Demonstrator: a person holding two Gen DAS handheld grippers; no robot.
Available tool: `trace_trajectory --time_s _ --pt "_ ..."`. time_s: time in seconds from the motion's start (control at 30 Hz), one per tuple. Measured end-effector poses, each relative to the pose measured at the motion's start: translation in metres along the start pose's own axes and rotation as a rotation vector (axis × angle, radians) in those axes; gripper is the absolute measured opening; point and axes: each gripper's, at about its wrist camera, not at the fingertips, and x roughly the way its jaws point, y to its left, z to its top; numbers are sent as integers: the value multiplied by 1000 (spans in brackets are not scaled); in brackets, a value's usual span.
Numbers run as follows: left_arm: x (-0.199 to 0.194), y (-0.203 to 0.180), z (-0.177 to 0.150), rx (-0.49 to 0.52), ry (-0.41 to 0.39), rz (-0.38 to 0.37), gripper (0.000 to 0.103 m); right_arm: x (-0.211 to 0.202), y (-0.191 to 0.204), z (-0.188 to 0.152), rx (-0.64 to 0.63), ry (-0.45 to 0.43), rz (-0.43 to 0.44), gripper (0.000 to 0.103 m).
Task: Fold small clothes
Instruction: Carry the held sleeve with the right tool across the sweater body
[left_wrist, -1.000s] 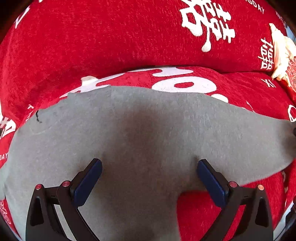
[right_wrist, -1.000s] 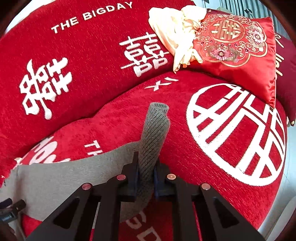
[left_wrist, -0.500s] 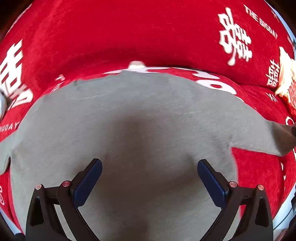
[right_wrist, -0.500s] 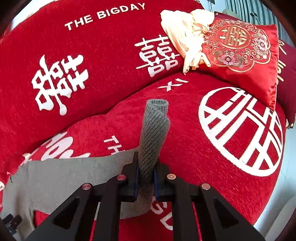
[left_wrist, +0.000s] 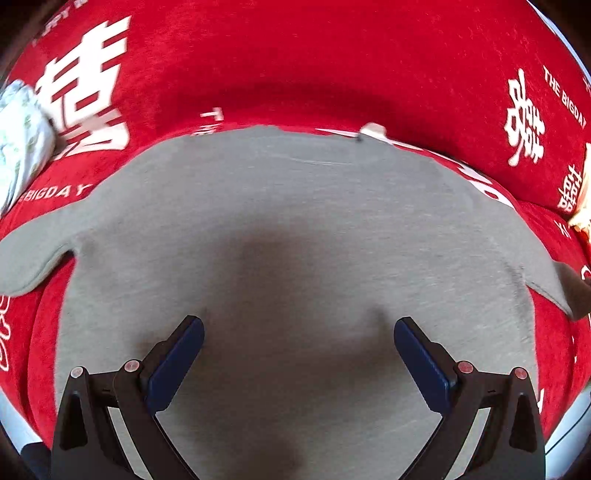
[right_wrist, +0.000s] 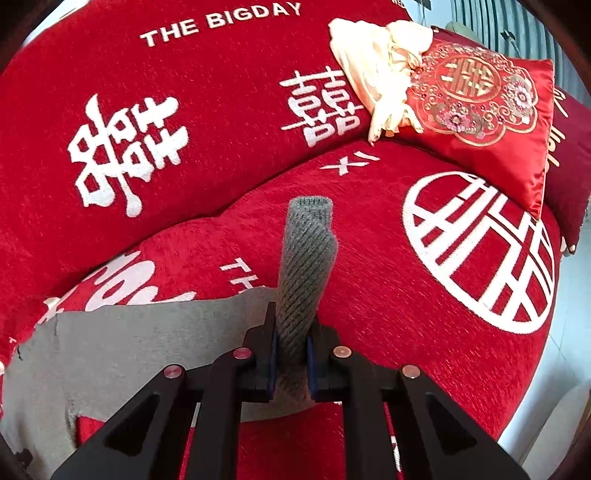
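Left claw (left_wrist: 298, 345) angled down, fingers wide apart over one grey garment (left_wrist: 295, 229) flat beneath it, right claw (right_wrist: 291, 347) tilted down, clamped on its ribbed cuff (right_wrist: 306, 254), red sofa cover (right_wrist: 207, 122) beyond, one embroidered cushion (right_wrist: 480, 96) far right.

The grey sweater (left_wrist: 295, 236) lies spread flat on the red sofa cover (left_wrist: 295, 66), which carries white lettering. Its cloth is a plain, even grey with a fine knit, smooth across the body with few wrinkles. In the left wrist view the body fills most of the picture, its top edge running just below the fold where seat meets backrest. One sleeve (left_wrist: 33, 254) stretches out to the left edge and lies flat on the cover. The other sleeve reaches off to the right. In the right wrist view its ribbed cuff (right_wrist: 306, 266) stands raised off the seat, pinched and pointing away from the body (right_wrist: 122, 343).
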Motion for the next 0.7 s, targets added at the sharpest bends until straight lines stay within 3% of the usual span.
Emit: trace_trajectory --time_s 0.13,0.33,0.53,0.7 --pt "-3 23 -9 -17 -36 -5 103 -8 -7 3 59 5 33 13" --pt "-6 34 -28 33 -154 -17 103 -30 8 5 74 -9 63 13" --pt "-15 53 -34 -30 -208 -125 103 -52 50 2 22 -26 61 13" --pt "-22 53 -38 -33 -231 -85 103 -67 95 -5 -11 -28 71 13"
